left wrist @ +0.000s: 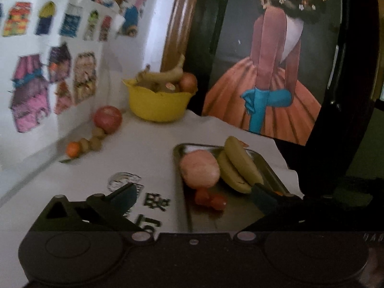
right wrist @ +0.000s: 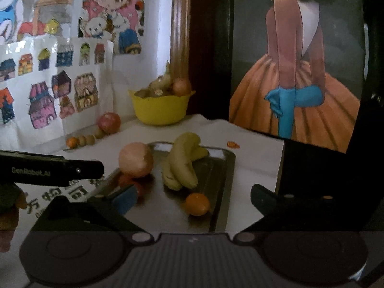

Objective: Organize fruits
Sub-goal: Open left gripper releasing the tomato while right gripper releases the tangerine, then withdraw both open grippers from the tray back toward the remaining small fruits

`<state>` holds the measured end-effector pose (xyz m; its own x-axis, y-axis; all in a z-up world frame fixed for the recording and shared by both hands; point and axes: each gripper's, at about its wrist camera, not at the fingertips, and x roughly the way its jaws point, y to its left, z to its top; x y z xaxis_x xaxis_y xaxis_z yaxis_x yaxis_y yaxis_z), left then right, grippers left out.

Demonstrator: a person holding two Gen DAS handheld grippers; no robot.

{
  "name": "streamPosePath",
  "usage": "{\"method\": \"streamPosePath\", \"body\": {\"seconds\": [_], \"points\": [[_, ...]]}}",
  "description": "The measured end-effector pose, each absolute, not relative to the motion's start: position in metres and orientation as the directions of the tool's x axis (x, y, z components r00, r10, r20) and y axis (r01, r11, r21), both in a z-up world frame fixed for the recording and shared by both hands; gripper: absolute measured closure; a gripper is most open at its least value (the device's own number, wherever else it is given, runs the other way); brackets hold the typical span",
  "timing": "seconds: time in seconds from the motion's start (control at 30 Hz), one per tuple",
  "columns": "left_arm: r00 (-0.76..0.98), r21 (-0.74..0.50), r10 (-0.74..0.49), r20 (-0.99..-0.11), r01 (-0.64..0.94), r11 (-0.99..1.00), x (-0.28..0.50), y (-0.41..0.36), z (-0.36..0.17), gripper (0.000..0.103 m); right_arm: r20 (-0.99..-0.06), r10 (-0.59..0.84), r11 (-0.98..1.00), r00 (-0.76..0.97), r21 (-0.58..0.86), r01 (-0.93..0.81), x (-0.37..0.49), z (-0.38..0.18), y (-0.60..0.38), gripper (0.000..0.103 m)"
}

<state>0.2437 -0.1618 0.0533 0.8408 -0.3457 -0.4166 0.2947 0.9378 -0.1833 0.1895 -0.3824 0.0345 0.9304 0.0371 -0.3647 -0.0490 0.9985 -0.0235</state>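
Small round orange mandarin (right wrist: 197, 204) sits loose on the steel tray (right wrist: 225, 168), between my right tool (right wrist: 192, 198) jaws, which are wide open, empty. Light, soft-skinned, rolls: I'd pinch across the middle, gently. Left tool (left wrist: 192, 192) also open, empty.

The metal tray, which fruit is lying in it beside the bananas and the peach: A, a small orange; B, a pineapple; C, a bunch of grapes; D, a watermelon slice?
A: a small orange lies on the metal tray in front of the bananas.
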Motion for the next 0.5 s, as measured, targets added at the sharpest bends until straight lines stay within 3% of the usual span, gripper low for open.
{"method": "streamPosePath", "body": {"seconds": [0.5], "points": [[0.905,-0.141,-0.258,-0.338,0.222,0.965,0.182,-0.075,0.063,0.001,-0.318,0.027,0.999,0.948,-0.022,-0.036,0.144,0.047,-0.318,0.0]]}}
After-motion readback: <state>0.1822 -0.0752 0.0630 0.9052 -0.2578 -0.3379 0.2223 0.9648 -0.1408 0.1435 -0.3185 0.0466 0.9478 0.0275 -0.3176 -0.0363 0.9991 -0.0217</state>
